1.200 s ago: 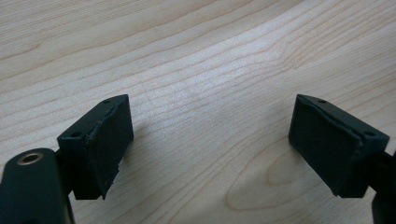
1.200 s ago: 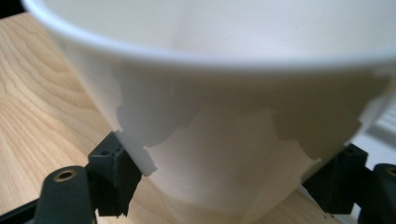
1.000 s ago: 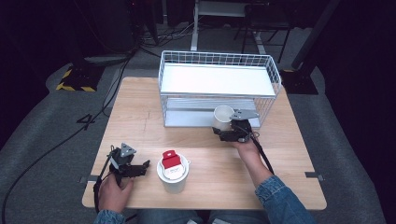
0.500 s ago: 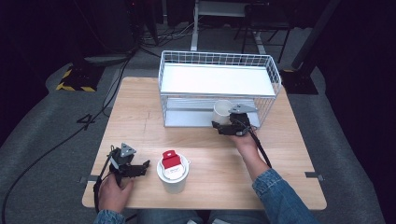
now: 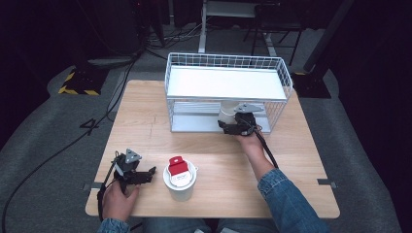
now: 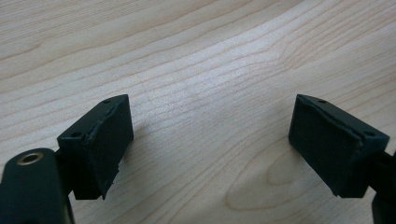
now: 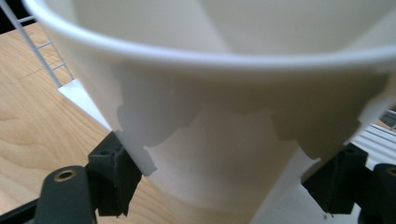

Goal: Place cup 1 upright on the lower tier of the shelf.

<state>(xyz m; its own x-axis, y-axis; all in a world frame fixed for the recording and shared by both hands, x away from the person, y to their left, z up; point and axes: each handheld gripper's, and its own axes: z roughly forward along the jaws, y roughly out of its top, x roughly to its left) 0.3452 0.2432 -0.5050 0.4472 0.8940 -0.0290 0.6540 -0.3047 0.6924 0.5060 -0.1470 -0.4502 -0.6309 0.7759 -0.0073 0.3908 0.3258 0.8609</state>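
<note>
The left gripper (image 5: 149,174) rests at 7 o'clock on the desk (image 5: 145,116). In the left gripper view its jaws stand apart over bare wood, released, with nothing between them (image 6: 210,149). Just to its right, at 6 o'clock, a white cup (image 5: 180,187) stands upright with a red object (image 5: 178,166) sitting in its mouth.

Farther right, at about 2 o'clock, the right gripper (image 5: 224,127) is clenched on a second white cup (image 5: 226,115). In the right gripper view both pads press the cup's wall (image 7: 224,116) below the rim. The held cup sits at the open front of the wire rack (image 5: 226,60), which stands at 12 o'clock, level with the rack's lower shelf (image 5: 194,124).

The step in hand looks like stowing this cup on the lower shelf. The next move would call for easing it in under the upper tray without clipping the wires, setting it down upright, then letting go.

Counted: two grippers, two white cups, one red object, one two-tier wire rack.
</note>
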